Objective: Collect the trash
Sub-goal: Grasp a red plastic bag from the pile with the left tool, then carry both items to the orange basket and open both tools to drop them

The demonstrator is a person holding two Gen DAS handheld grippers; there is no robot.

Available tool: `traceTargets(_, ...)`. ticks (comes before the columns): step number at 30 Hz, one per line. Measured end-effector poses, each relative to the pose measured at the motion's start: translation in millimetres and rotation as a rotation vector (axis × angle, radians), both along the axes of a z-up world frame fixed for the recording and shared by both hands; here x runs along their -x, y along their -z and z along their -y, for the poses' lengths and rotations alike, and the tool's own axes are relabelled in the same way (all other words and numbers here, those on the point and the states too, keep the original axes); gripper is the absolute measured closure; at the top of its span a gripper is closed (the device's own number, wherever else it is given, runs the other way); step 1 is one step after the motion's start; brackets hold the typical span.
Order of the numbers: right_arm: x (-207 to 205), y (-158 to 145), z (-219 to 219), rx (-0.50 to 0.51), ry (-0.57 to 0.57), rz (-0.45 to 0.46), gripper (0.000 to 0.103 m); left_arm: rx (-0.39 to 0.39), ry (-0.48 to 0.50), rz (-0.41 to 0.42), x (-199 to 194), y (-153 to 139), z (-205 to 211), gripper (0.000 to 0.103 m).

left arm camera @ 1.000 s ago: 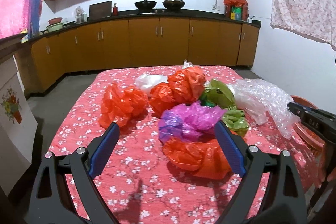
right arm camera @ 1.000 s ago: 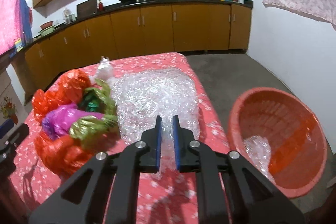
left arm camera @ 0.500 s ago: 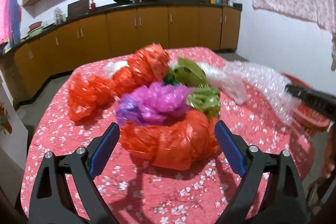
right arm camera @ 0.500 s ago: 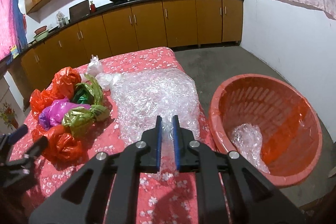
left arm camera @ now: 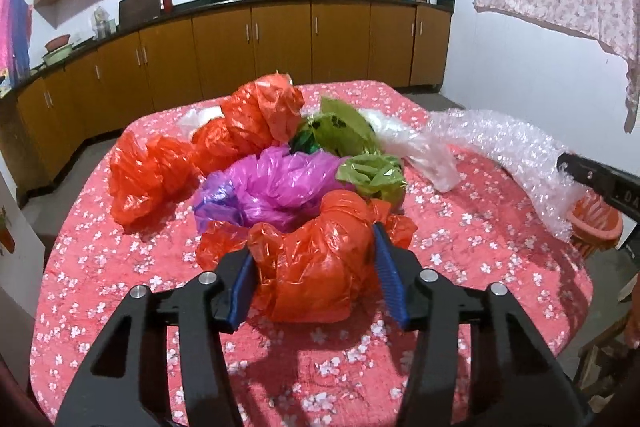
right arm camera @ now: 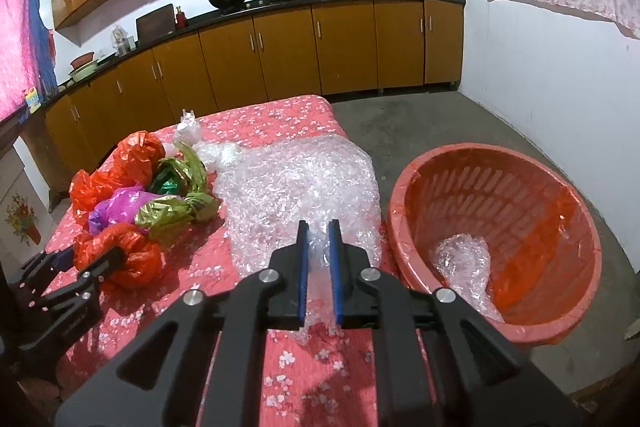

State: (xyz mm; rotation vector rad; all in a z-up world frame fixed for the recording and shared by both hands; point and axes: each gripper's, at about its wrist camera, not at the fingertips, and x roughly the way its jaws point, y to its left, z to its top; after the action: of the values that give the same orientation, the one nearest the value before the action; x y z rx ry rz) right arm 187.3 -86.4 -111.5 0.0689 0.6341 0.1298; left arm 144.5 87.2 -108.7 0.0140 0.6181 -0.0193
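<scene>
Crumpled plastic bags lie in a heap on the red flowered tablecloth (left arm camera: 120, 287). My left gripper (left arm camera: 314, 247) has its jaws pressed on both sides of the near orange bag (left arm camera: 320, 267), which also shows in the right wrist view (right arm camera: 124, 255). My right gripper (right arm camera: 319, 247) is shut on a sheet of bubble wrap (right arm camera: 300, 183), which also shows in the left wrist view (left arm camera: 512, 151). It holds the sheet at the table's right edge beside a red slotted basket (right arm camera: 560, 211) on the floor.
A purple bag (left arm camera: 276, 183), green bags (left arm camera: 372, 175), other orange bags (left arm camera: 152, 175) and a clear bag (left arm camera: 412, 143) lie behind. The basket holds a clear wad (right arm camera: 464, 259). Kitchen cabinets (right arm camera: 280, 51) line the far wall.
My left gripper moved forward to the near orange bag and its jaws closed on it. My right gripper carried the bubble wrap right, toward the basket.
</scene>
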Motion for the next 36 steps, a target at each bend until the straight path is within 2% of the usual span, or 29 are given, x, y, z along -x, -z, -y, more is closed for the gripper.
traceTargets(9, 12.9, -13.2, 11.6, -0.016, 0.016, 0.03, 0.092, 0.003, -0.002, 0.061, 6.4, -29.8, 2.5, 0.049)
traceTargets(18, 27.1, -27.4, 29.0, -0.032, 0.046, 0.071, 0.092, 0.021, 0.02, 0.094, 7.0, -47.1, 15.5, 0.049)
traceTargets(25, 32.0, -38.8, 54.7, -0.039, 0.102, 0.1, 0.092, 0.011, 0.059, 0.126, -4.3, -63.9, 39.8, 0.049)
traceTargets(36, 35.9, -43.9, 102.4, -0.038, 0.213, 0.127, 0.092, 0.016, 0.157, 0.14, -23.6, -71.8, 92.2, 0.049)
